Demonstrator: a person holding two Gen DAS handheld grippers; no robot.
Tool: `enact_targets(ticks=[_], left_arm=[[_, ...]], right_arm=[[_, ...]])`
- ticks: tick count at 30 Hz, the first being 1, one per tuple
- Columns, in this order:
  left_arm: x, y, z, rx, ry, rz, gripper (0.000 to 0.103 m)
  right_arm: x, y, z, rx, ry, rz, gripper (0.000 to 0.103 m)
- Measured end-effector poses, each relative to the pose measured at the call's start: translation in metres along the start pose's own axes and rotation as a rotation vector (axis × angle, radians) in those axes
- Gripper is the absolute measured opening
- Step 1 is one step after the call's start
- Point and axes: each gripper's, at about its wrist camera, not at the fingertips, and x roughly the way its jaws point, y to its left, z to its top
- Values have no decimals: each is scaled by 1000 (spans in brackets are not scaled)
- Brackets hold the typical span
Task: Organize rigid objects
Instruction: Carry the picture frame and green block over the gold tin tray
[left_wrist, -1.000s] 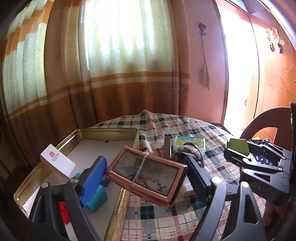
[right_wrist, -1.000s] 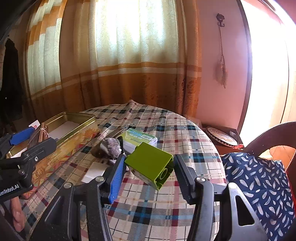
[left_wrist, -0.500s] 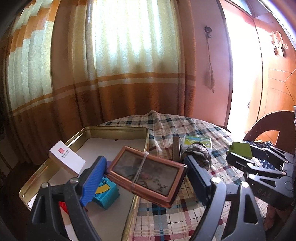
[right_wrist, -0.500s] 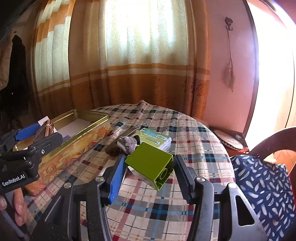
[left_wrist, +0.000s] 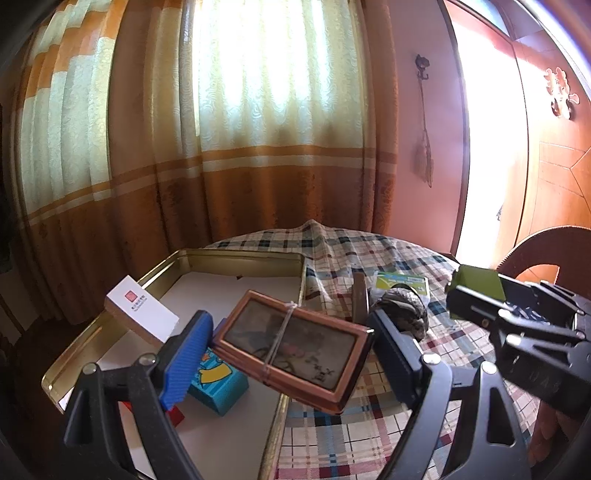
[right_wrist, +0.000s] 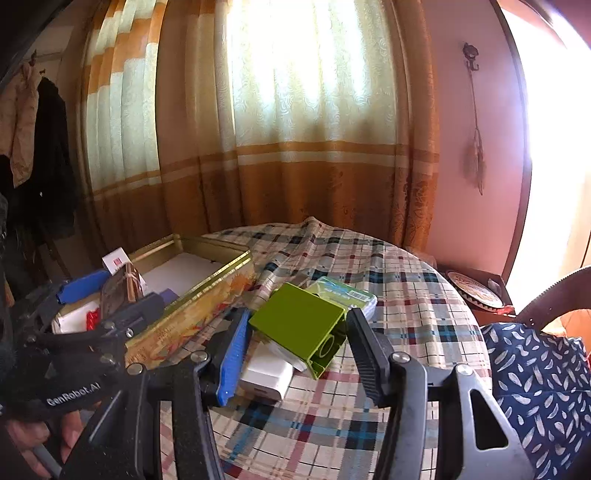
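In the left wrist view, the left claw (left_wrist: 291, 354) gripped the framed picture (left_wrist: 291, 345) over the gold tin's (left_wrist: 236, 254) near rim — best lowered flat. In the right wrist view, the right claw (right_wrist: 295, 341) clamped the green block (right_wrist: 301, 325) beside the tin — it should follow.

Tin (left_wrist: 236, 256) centre free; boxes (left_wrist: 142, 312) crowd its near end

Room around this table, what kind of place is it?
Most likely a lived-in home room: a round table under a plaid cloth, long striped curtains over a bright window, and coats hanging on the wall.
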Motion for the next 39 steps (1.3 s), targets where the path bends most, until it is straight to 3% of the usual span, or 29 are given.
enact_targets(ticks=[17,39], left_arm=[[-6,27,-4,-46,-4,22,86],[-9,49,-5,-89,-6,45,86]], right_arm=[[9,35,6,-22,-52,30,55],[11,49,6,-20,-55,72,55]])
